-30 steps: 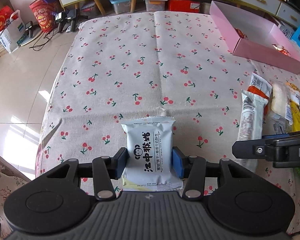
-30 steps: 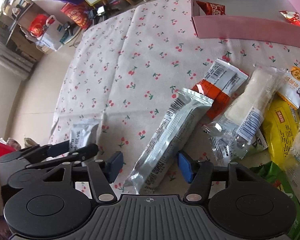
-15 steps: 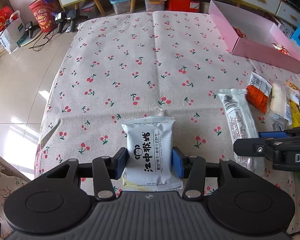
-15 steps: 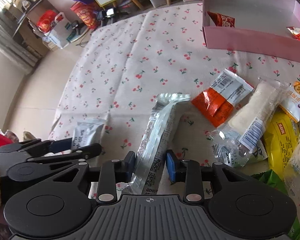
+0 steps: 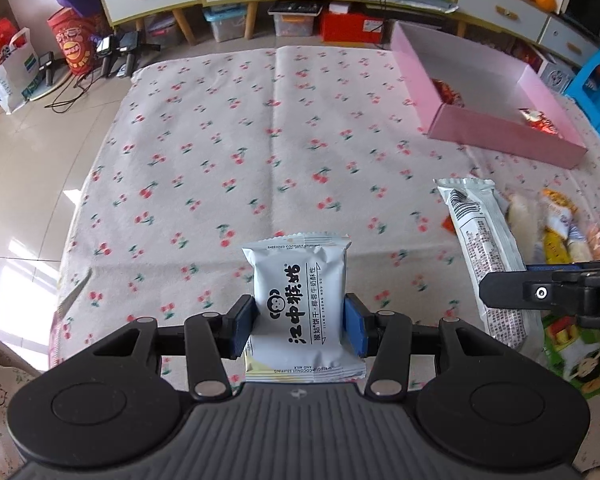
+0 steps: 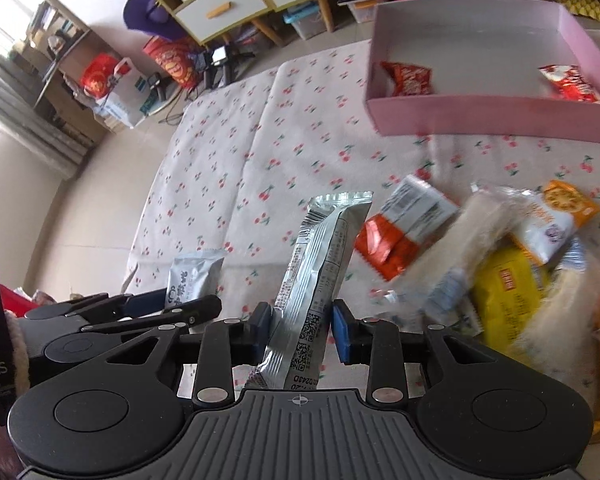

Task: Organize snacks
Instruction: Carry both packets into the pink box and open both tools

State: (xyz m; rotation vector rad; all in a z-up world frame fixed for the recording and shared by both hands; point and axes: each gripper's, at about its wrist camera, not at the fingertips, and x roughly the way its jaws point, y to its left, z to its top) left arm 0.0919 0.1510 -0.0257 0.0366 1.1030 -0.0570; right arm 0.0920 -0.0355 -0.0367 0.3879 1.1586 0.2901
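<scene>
A: How does the left gripper (image 5: 300, 324) sit?

B: It points forward over the near edge of the cherry-print cloth (image 5: 260, 152), its blue pads pinching a pale-blue biscuit packet (image 5: 300, 304) from both sides, the packet flat with its label facing up.

A: And the right gripper (image 6: 302, 330)?

B: It sits just to the right of the left one, aimed the same way, pads pressed onto a long silver snack bar (image 6: 320, 276) that juts forward, its far end raised above the cloth.

A: Where are the other snacks?

B: A loose pile (image 6: 500, 264) lies to the right. Beyond it stands the pink box (image 6: 492, 118), with two red packets (image 6: 408, 78) inside.
</scene>
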